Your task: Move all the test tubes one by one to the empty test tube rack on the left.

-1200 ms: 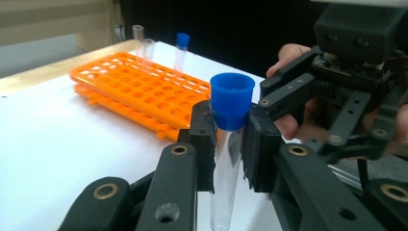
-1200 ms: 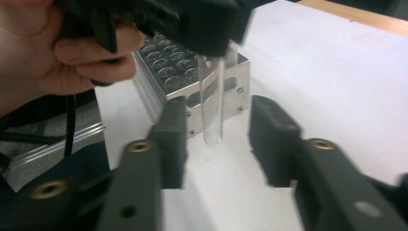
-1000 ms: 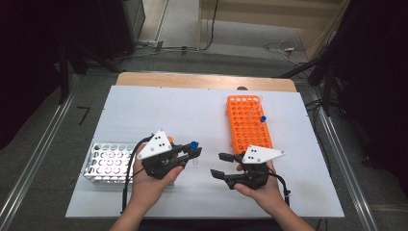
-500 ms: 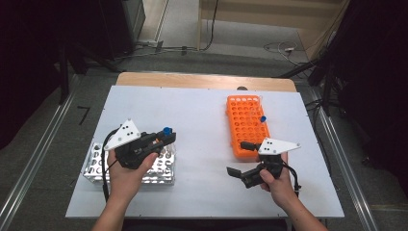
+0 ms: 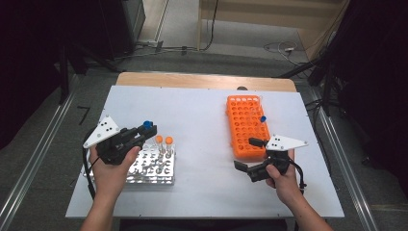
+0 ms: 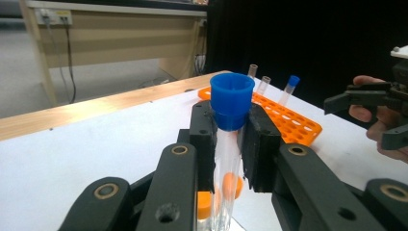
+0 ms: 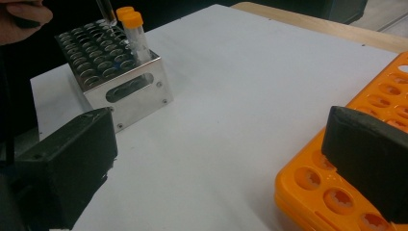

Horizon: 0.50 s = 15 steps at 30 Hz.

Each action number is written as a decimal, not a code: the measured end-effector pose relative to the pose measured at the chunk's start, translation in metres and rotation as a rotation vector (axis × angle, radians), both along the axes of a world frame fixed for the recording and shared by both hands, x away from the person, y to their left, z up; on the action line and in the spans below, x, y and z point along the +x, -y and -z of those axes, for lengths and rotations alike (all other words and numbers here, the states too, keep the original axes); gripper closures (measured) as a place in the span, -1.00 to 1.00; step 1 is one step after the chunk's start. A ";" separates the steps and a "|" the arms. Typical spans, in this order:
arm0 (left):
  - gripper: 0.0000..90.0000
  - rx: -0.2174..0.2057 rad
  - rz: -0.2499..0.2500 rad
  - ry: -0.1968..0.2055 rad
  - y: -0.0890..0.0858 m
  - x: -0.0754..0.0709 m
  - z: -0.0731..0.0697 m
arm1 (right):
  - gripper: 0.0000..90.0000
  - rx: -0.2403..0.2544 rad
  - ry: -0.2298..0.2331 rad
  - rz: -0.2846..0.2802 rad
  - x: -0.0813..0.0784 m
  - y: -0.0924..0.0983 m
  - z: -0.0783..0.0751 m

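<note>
My left gripper (image 5: 140, 132) is shut on a clear tube with a blue cap (image 5: 147, 124), held upright over the back of the metal rack (image 5: 144, 174). In the left gripper view the pads clamp the tube just under its blue cap (image 6: 232, 98). Two orange-capped tubes (image 5: 164, 140) stand in that rack. My right gripper (image 5: 246, 154) hovers by the near end of the orange rack (image 5: 244, 127). Its jaws have just been opening and now stand wide with nothing between them (image 7: 216, 163). One blue-capped tube (image 5: 262, 119) stands in the orange rack.
The white table top (image 5: 202, 110) lies bare between the two racks. A wooden strip (image 5: 202, 81) runs along its far edge. Grey floor and metal rails flank the table, and a cable trails from each gripper.
My left gripper has carried the blue-capped tube leftward from the table's middle to above the metal rack. My right gripper has drawn away to the right and its jaws stand wider.
</note>
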State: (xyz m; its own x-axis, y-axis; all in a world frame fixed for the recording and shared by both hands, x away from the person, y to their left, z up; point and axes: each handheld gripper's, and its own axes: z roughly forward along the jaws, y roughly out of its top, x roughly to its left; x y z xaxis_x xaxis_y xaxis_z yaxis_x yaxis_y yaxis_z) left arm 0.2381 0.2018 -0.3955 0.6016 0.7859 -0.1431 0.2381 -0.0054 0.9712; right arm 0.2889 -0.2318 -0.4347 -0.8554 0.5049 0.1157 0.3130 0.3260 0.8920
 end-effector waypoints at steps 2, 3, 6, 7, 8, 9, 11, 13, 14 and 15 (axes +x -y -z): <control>0.70 -0.002 -0.017 -0.005 -0.003 0.000 0.002 | -1.00 -0.001 0.005 0.007 0.001 0.001 0.000; 0.70 -0.004 -0.023 -0.007 -0.005 0.001 0.003 | -1.00 0.000 0.005 0.010 0.001 0.002 0.000; 0.70 -0.009 -0.041 -0.014 -0.009 0.002 0.005 | -1.00 0.000 0.006 0.019 0.002 0.004 0.000; 0.70 -0.012 -0.046 -0.017 -0.010 0.002 0.007 | -1.00 0.001 0.006 0.021 0.002 0.005 0.000; 0.70 -0.010 -0.052 -0.020 -0.011 0.002 0.008 | -1.00 0.002 0.005 0.023 0.002 0.005 0.000; 0.70 -0.006 -0.057 -0.023 -0.012 0.003 0.010 | -1.00 0.003 0.004 0.024 0.002 0.005 0.000; 0.70 -0.005 -0.066 -0.032 -0.012 0.005 0.013 | -1.00 0.000 0.006 0.025 0.002 0.006 0.000; 0.70 0.001 -0.076 -0.042 -0.013 0.006 0.017 | -1.00 -0.001 0.007 0.025 0.002 0.006 0.000; 0.70 0.003 -0.079 -0.046 -0.013 0.007 0.019 | -1.00 -0.003 0.007 0.025 0.002 0.006 0.001; 0.70 0.006 -0.081 -0.050 -0.012 0.008 0.020 | -1.00 -0.003 0.006 0.026 0.002 0.006 0.001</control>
